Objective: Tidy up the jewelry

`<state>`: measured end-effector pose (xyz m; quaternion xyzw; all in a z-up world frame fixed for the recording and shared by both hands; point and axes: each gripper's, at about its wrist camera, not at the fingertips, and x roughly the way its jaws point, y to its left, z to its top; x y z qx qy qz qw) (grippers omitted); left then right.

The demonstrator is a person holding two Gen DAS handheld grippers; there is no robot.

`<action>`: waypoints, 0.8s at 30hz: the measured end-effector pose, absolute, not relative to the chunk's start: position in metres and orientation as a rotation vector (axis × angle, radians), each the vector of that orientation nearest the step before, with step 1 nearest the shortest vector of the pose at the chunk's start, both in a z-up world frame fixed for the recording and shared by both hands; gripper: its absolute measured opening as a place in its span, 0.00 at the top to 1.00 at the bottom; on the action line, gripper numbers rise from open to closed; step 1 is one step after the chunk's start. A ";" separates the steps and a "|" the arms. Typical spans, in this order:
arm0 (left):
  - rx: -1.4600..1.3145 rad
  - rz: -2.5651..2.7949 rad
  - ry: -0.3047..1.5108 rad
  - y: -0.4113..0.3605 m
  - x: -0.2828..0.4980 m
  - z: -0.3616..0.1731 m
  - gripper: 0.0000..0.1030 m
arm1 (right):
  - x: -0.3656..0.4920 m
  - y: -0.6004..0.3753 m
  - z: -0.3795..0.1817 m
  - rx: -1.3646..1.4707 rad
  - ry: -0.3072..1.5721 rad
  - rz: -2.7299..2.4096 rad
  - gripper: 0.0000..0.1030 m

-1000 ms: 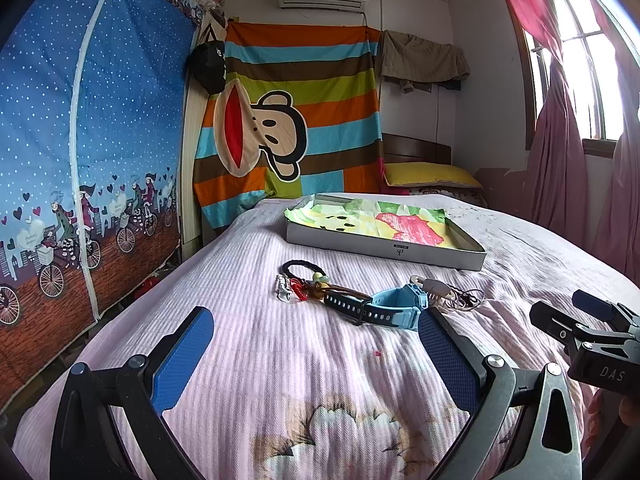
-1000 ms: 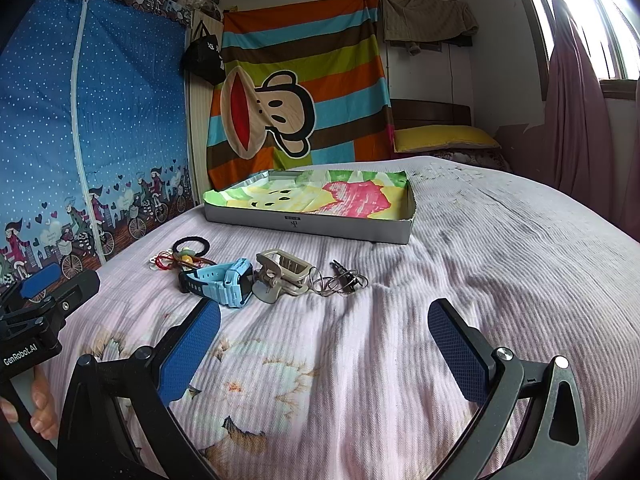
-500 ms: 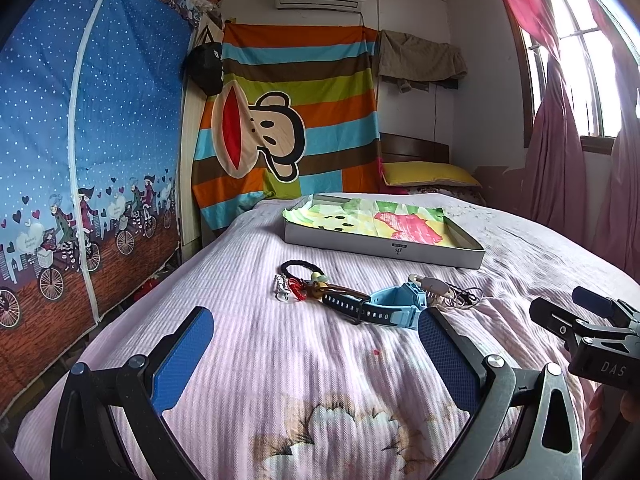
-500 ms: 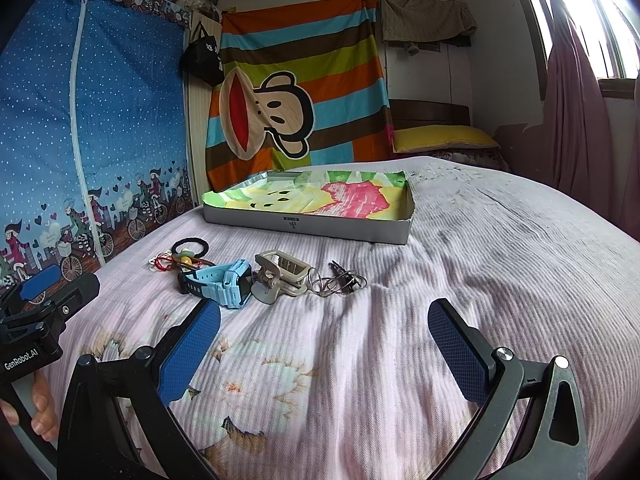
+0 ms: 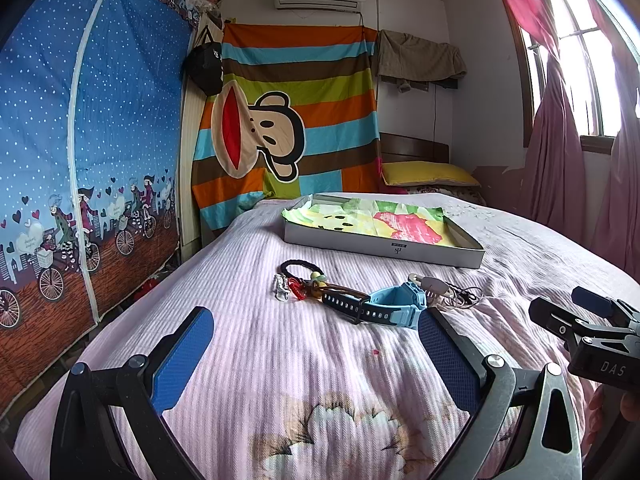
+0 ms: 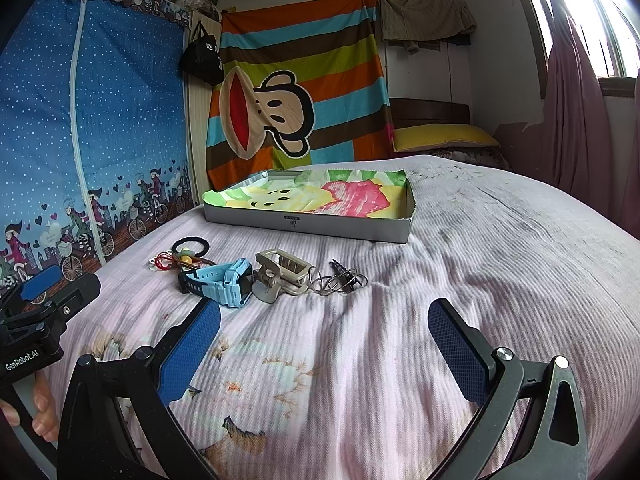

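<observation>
- Left wrist view: the left gripper (image 5: 316, 340) hangs above the pink striped bedspread (image 5: 280, 360) with its blue-padded fingers spread wide and nothing between them.
- Ahead of it a small cluster of trinkets lies on the bed: a black hair tie (image 5: 301, 267), a clear clip (image 5: 281, 287) beside a red charm (image 5: 297, 291), then a light-blue watch (image 5: 394, 307) with a dark strap, its case just beyond the right-hand finger tip.
- Past the watch, a beige clip (image 5: 432, 283) and a loose wire tangle (image 5: 464, 295).
- Farther back sits a shallow grey box (image 5: 380, 246) lined with colourful paper, apart from the cluster.
- The right gripper (image 5: 576, 308) shows at the right edge.
- Right wrist view: the right gripper (image 6: 324, 332) is likewise parted wide and empty, low over the bedspread.
- The light-blue watch (image 6: 224, 282) lies just beyond its left finger, touching the beige clip (image 6: 280, 274); the wire tangle (image 6: 340, 278) is beside that.
- The grey box (image 6: 308, 226) is behind them.
- The left gripper (image 6: 52, 284) is at the left edge, a person's fingers (image 6: 44, 412) under it.
</observation>
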<state>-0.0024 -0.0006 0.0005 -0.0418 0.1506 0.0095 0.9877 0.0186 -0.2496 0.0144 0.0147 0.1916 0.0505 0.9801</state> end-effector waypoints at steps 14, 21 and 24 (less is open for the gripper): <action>-0.076 0.021 0.326 -0.002 0.005 -0.007 0.00 | 0.025 -0.258 0.012 0.089 0.417 0.083 0.01; -0.071 0.019 0.386 0.006 0.023 -0.011 0.00 | 0.042 -0.271 0.010 0.149 0.492 0.070 0.01; -0.089 0.009 0.408 0.010 0.032 -0.010 0.00 | 0.050 -0.274 0.008 0.168 0.518 0.071 0.01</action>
